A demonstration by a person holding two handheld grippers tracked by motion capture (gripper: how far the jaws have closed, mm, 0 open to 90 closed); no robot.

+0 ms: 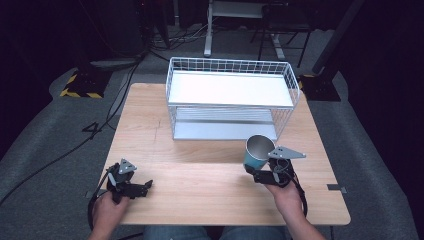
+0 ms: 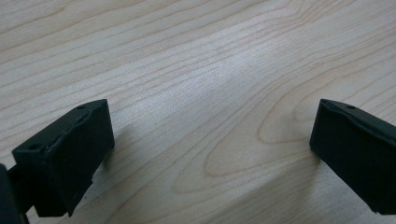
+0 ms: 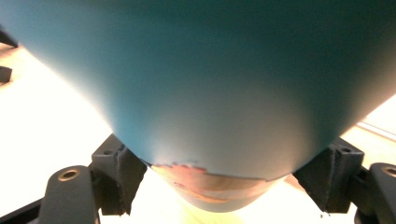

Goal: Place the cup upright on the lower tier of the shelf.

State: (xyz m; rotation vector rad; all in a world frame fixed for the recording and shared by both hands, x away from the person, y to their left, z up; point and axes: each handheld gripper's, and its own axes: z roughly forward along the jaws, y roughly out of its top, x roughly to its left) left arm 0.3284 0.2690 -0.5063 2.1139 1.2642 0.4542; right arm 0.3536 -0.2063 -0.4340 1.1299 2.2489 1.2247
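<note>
Two grippers: right gripper [image 1: 264, 170] clamps tilted teal cup [image 1: 257, 152]; left gripper [image 1: 137, 187] rests wide open, empty.

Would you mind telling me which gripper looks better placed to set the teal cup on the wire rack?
Probably the right. The right gripper is shut on the teal cup, just in front of the wire rack. The left gripper sits open and holds nothing, low at the table's near left corner.

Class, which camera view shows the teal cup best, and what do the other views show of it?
The high view: the whole cup shows there, tilted, its open mouth and silvery inside visible, held by the right gripper before the wire shelf. The right gripper view gives a close teal wall between the jaws. The left gripper view shows bare table.
</note>
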